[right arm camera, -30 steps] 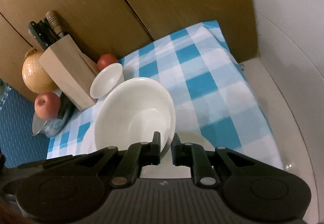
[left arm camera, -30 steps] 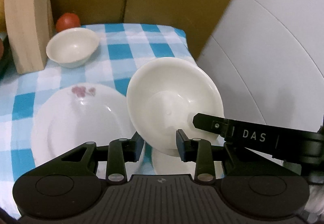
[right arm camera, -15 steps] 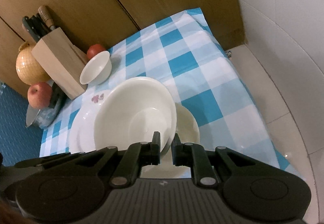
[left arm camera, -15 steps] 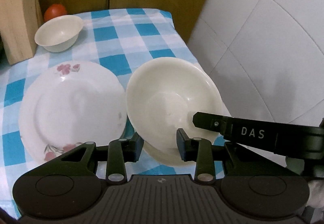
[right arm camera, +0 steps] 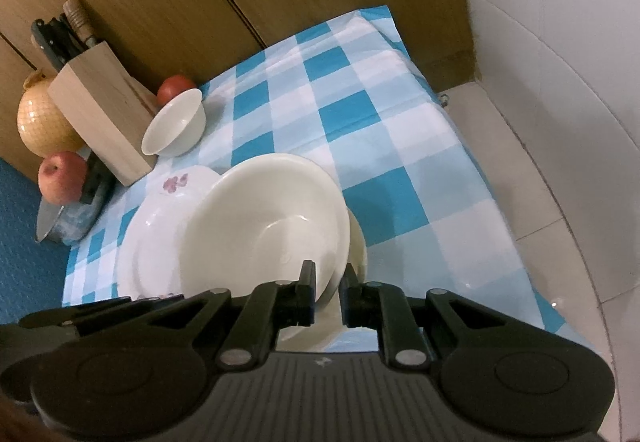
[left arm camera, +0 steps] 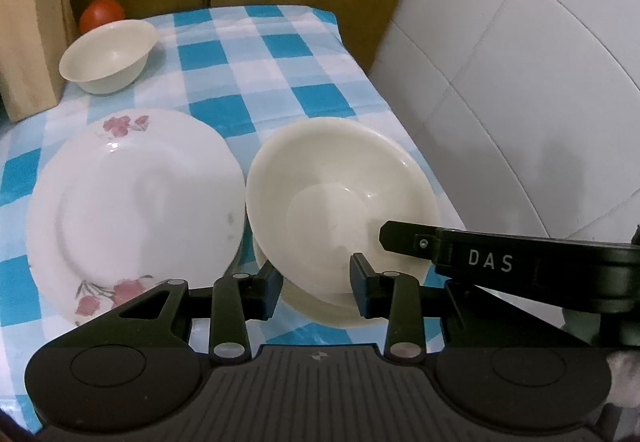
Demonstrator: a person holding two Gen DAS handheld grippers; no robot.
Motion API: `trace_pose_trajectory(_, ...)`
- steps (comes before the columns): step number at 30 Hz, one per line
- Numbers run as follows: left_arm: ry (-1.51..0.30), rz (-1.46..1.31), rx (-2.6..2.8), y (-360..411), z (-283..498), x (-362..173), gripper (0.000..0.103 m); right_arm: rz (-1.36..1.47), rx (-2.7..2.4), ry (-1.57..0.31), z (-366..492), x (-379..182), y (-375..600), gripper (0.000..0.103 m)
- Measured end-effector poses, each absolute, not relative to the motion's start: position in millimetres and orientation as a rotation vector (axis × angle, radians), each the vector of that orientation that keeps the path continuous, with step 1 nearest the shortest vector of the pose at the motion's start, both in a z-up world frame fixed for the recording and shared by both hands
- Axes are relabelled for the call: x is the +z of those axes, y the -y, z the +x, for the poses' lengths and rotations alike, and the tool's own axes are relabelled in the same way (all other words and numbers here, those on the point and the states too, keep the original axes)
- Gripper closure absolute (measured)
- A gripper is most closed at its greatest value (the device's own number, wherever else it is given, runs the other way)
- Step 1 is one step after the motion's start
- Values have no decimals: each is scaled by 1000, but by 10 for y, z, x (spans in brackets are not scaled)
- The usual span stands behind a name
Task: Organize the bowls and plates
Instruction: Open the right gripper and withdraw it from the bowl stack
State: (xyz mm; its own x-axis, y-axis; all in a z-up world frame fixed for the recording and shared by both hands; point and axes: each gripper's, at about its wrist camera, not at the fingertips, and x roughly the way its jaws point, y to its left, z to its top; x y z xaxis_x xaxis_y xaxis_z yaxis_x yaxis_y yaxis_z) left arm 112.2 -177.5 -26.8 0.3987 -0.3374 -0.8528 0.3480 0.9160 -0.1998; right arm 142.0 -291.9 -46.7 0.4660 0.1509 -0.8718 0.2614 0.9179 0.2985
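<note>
My right gripper (right arm camera: 327, 292) is shut on the rim of a cream bowl (right arm camera: 264, 230) and holds it tilted above the table. In the left wrist view the same cream bowl (left arm camera: 340, 194) hangs over a second cream dish (left arm camera: 320, 302) lying under it, and the right gripper's finger (left arm camera: 408, 238) reaches onto the bowl's rim. My left gripper (left arm camera: 314, 284) is open and empty, its fingers on either side of the bowl's near edge. A flowered white plate (left arm camera: 132, 210) lies to the left. A small cream bowl (left arm camera: 110, 56) sits at the back.
A wooden knife block (right arm camera: 100, 118), a tomato (right arm camera: 174, 86), an apple (right arm camera: 62, 176), an onion (right arm camera: 42, 120) and a knife (right arm camera: 48, 226) crowd the back left. The blue checked tablecloth (right arm camera: 360, 114) ends at a white tiled wall (left arm camera: 520, 102) on the right.
Both grippers have moved a little; the held bowl stays in the right gripper, tilted over the dish below. The flowered plate and small bowl have not moved.
</note>
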Motion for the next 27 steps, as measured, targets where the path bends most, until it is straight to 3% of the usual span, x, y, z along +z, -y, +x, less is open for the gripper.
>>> trace_pose_trajectory(6,-1073,9,-444,1766,1124,-269,59,422,-83,-1095,1418,-464,2936,86)
trace_pose_trajectory(10,-1075,3,-452,1755,1122,-261,58,389,-81,-1074,1403,-407,2903,75)
trace_pose_trajectory(14,-1061,14,-447,1751,1108,-234,46,374,-86,-1060,1382,-379,2894,67)
trace_pose_trajectory(15,-1058,19,-441,1751,1104,-230,42,372,-87,-1058,1379,-377,2891,67)
trace_pose_trajectory(27,-1051,-10,-422,1632,1137,-157,42,339,-129,-993,1338,-252,2919,64)
